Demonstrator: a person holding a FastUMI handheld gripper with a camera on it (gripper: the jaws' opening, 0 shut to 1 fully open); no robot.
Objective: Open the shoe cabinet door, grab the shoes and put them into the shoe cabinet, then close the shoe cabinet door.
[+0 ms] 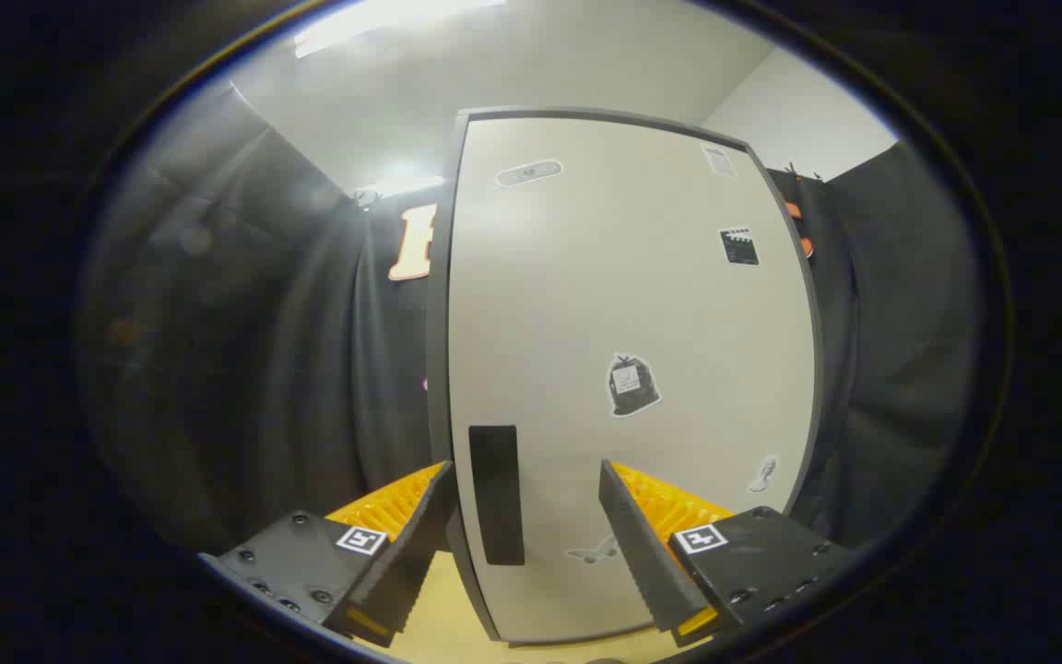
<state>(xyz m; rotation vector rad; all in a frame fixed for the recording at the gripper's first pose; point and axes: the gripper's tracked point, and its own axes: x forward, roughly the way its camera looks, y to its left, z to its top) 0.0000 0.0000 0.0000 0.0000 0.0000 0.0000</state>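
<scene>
The shoe cabinet door [642, 304] stands straight ahead, a pale panel with a dark grey frame and several small stickers. Its black rectangular handle [497, 493] sits low near the door's left edge. My gripper [526, 480] is open, with the handle and the door's left edge between the two fingers. The left finger [411, 553] is just outside the door's left edge, the right finger [642, 544] is in front of the panel. Whether either finger touches the door I cannot tell. The door looks shut or nearly so.
Black cloth walls hang to the left [245, 369] and right [900, 350] of the cabinet. A pale wooden surface [443, 627] shows below the door between the fingers. White ceiling with a bright light lies above.
</scene>
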